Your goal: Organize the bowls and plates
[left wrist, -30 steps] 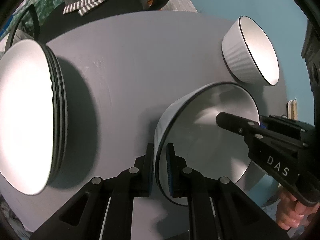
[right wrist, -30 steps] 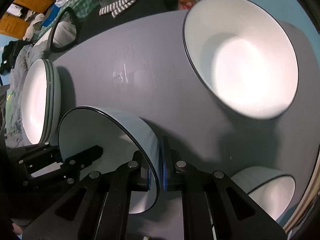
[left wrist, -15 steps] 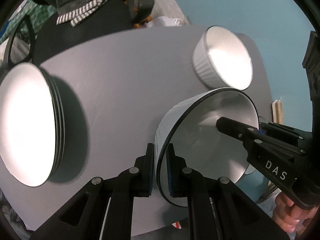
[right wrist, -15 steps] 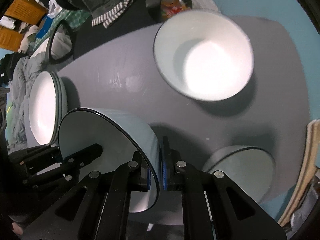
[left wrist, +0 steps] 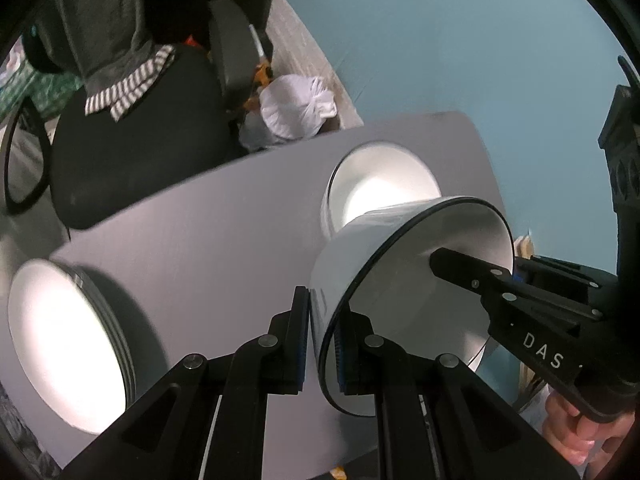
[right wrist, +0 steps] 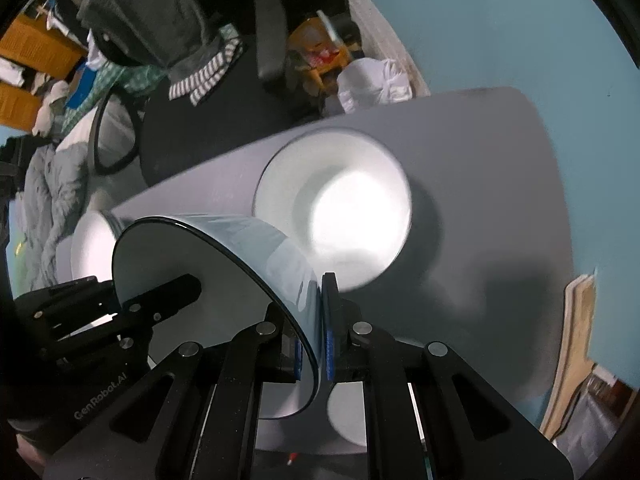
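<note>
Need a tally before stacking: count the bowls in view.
3: a white black-rimmed bowl held by both grippers' fingers, a white ribbed bowl on the grey table, another partly hidden behind the right fingers.

A stack of plates [left wrist: 68, 344] lies at the table's [left wrist: 208, 236] left, a bowl [left wrist: 384, 188] far right, and possibly another bowl [right wrist: 348, 416] near.

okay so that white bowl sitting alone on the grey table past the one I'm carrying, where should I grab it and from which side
Grip the bowl by its thin rim, one finger inside and one outside, coming down from above on the near edge. It sits upright and open, and its round wall looks too wide to span. The carried bowl is pinched this way.
</note>
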Motion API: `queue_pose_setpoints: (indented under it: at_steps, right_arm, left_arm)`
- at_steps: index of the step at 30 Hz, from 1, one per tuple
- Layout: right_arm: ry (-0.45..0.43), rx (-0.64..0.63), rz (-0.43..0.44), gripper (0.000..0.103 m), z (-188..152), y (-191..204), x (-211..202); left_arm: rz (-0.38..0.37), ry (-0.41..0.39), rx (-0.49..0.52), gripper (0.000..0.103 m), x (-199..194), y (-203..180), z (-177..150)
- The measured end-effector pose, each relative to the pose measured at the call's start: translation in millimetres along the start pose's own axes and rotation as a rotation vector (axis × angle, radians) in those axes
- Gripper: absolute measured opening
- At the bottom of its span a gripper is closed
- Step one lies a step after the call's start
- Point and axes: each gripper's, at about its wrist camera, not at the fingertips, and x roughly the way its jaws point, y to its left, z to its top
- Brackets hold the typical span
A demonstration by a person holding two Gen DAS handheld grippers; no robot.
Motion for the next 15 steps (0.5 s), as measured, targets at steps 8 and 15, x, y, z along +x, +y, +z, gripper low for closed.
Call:
queue_pose_setpoints:
  at_steps: [8,15]
  right_arm:
    - [-0.008,0.006,-0.035,0.009,32.4,-25.6,-0.9]
    - [0.031,0.012,-0.035,0.009,47.0,-41.1,13.2]
  left_arm:
    - [0.003,-0.004,0.009,0.011,18.1,-7.2,32.8]
    - [0.028,0.029,0.002,0.011,37.8,-11.1,47.0]
